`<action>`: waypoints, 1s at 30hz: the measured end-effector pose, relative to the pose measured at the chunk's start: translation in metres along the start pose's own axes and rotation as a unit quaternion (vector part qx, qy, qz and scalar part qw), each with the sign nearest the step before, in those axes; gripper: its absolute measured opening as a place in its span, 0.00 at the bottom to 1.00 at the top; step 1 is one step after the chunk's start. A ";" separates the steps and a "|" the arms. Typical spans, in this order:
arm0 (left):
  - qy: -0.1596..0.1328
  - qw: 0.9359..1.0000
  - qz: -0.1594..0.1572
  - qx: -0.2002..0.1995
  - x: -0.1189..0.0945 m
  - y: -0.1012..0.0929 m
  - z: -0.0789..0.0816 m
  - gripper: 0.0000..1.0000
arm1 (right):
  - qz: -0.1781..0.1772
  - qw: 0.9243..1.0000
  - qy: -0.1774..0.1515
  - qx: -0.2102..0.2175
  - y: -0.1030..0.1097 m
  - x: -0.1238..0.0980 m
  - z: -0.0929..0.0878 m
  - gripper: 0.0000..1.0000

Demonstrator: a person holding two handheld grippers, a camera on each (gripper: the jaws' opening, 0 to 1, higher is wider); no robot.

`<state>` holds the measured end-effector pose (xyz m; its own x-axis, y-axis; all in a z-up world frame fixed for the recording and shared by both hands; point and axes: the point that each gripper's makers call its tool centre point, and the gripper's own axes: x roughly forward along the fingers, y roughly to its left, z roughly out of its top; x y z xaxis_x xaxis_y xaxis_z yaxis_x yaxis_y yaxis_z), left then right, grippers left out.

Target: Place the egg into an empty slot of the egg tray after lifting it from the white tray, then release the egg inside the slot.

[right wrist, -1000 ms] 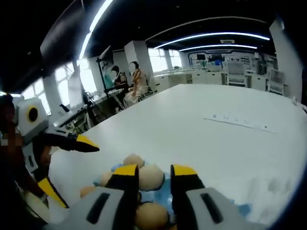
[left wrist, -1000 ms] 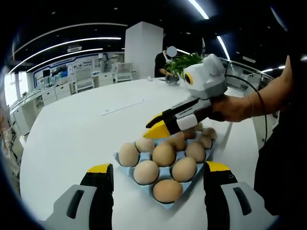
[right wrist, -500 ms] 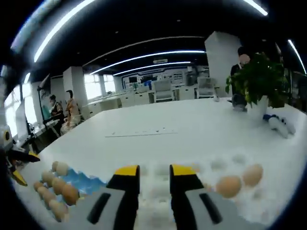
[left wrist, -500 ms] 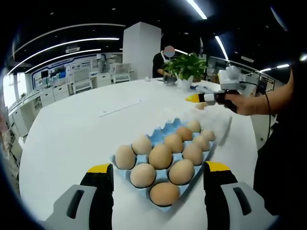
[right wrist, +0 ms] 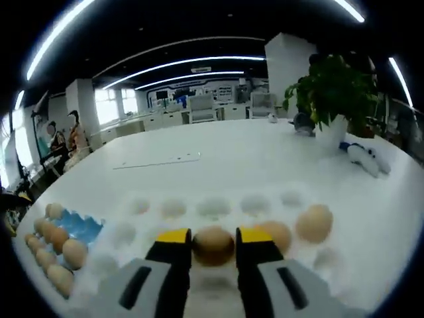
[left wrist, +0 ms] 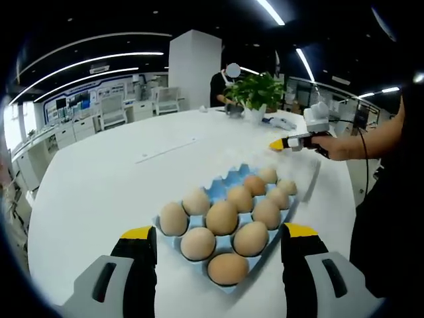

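A brown egg (right wrist: 213, 245) lies in a dimple of the white tray (right wrist: 212, 207), and my right gripper (right wrist: 214, 237) has one jaw on each side of it, at the same narrow gap as when it was empty. Two more eggs (right wrist: 314, 222) rest to its right on that tray. The blue egg tray (left wrist: 224, 180) sits just ahead of my left gripper (left wrist: 218, 232), which is open wide and holds nothing. Several eggs (left wrist: 222, 216) fill its near slots. The blue egg tray (right wrist: 81, 224) also lies at the left of the right gripper view. A hand holds the right gripper (left wrist: 291, 142) over the white tray (left wrist: 303, 173).
A potted plant (right wrist: 331, 86) and a small white object (right wrist: 364, 159) stand past the white tray on the round white table (left wrist: 99, 185). The person's arm (left wrist: 361, 142) reaches in from the right. Another person (left wrist: 224, 86) stands by the far edge.
My right gripper has swung away from the blue tray to the white tray and come down with its jaws on either side of an egg. The left gripper has stayed still.
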<state>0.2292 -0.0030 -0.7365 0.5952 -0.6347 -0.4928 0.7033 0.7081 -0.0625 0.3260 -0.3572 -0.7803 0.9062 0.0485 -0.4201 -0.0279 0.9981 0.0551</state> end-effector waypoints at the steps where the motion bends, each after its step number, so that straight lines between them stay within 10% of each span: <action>1: 0.001 1.000 0.001 0.000 0.000 0.000 0.000 0.76 | 0.003 1.000 0.001 -0.010 0.001 0.001 0.000 0.27; 21: 0.002 1.000 -0.001 0.000 0.002 0.001 -0.003 0.76 | 0.025 1.000 -0.019 -0.004 0.008 -0.013 0.023 0.24; 30: 0.003 1.000 -0.001 0.000 0.002 0.002 -0.005 0.76 | 0.074 0.996 -0.040 -0.007 0.048 -0.015 0.046 0.24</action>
<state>0.2303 -0.0011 -0.7422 0.5915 -0.6339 -0.4983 0.7041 0.7072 -0.0638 0.3310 -0.3120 -0.7297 0.9222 0.1932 -0.3349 -0.1693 0.9805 0.0994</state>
